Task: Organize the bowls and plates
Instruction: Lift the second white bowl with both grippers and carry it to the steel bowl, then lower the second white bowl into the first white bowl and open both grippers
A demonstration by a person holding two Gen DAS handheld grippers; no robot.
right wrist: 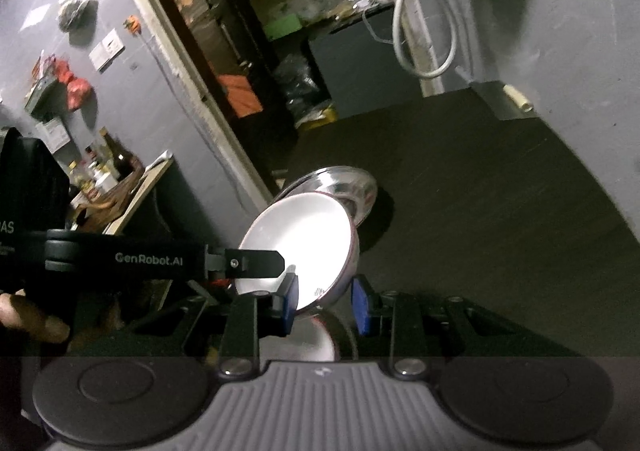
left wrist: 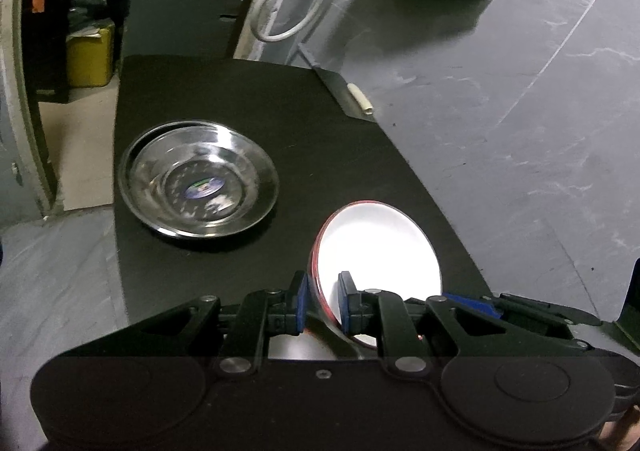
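Note:
My left gripper [left wrist: 323, 301] is shut on the near rim of a white bowl with a red rim [left wrist: 380, 251] and holds it tilted above the black table [left wrist: 248, 91]. The same bowl [right wrist: 300, 243] shows in the right wrist view, with the left gripper's arm reaching in from the left. Steel bowls [left wrist: 200, 187] sit stacked on the table's left part; they also show behind the white bowl in the right wrist view [right wrist: 356, 187]. My right gripper [right wrist: 326, 303] is open and holds nothing, just below the white bowl, with another white dish [right wrist: 316, 339] under it.
The table's left edge drops to the floor. A grey wall [left wrist: 520, 91] runs along its right side, with a white hose [left wrist: 288, 3] and a small metal bracket [left wrist: 348, 99] at the far right corner. A cluttered doorway [right wrist: 260, 31] lies beyond.

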